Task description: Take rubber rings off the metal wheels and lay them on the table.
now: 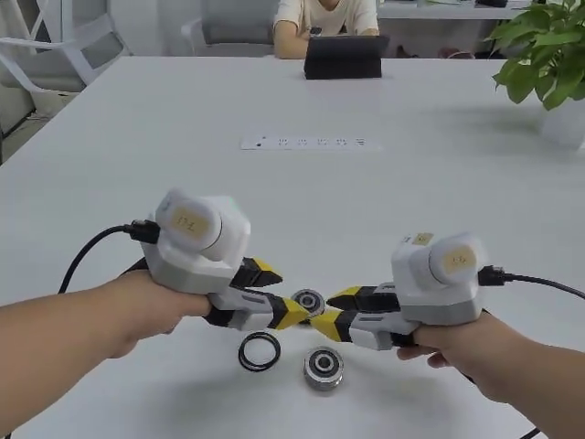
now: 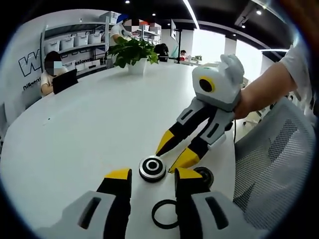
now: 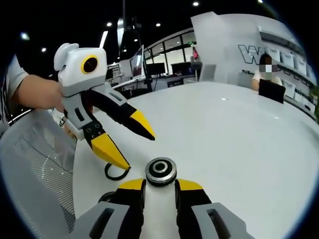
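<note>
At the far end of the desk [image 1: 164, 119] a person [image 1: 325, 16] sits behind a dark laptop [image 1: 343, 58], its lid turned this way. A leafy green plant [image 1: 541, 50] stands at the far right corner in a white pot [image 2: 137, 65]. Set flat in the middle, some way down, is a white socket panel [image 1: 309, 143]. A white chair [image 1: 69, 41] stands off the far left edge and a grey mesh chair back [image 2: 276, 169] at the near edge. Shelves of storage bins [image 2: 75, 42] line the wall beyond.
</note>
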`<state>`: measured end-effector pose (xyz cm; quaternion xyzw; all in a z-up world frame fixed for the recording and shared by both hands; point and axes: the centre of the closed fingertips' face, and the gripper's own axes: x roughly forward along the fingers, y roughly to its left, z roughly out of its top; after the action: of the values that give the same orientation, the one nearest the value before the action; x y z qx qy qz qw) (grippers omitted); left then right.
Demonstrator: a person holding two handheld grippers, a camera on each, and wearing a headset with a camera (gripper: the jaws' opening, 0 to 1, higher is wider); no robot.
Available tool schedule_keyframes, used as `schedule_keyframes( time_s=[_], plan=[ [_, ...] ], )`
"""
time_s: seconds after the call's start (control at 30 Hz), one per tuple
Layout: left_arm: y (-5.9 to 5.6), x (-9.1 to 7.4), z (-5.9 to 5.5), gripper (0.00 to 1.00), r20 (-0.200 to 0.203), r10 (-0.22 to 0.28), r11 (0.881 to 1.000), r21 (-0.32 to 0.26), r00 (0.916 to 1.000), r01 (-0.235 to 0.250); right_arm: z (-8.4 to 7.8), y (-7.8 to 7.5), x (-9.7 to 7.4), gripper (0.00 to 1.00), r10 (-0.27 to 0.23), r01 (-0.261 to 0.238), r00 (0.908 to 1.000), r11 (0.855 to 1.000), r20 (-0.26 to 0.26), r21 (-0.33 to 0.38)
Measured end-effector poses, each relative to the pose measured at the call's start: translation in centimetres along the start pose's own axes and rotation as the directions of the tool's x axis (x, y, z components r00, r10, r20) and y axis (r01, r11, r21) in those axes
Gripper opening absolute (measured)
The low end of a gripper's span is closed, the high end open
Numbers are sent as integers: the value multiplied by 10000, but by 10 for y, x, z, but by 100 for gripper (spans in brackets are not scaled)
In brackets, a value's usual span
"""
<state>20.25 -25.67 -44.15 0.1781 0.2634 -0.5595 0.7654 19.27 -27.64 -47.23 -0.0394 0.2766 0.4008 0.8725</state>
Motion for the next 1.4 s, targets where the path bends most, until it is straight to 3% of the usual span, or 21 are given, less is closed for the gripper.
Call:
schedule_keyframes(
  time_s=[0.87, 1.4],
  plan=[
    [-4, 21, -9, 17, -408, 79, 9996, 278, 9991, -68, -7, -3, 2, 15, -223, 223, 9997, 9997, -98, 44],
    [-1, 25, -5, 8, -306, 270, 9987, 448, 9992, -256, -6, -4, 2, 13, -206, 206, 9997, 9998, -104, 17]
  ],
)
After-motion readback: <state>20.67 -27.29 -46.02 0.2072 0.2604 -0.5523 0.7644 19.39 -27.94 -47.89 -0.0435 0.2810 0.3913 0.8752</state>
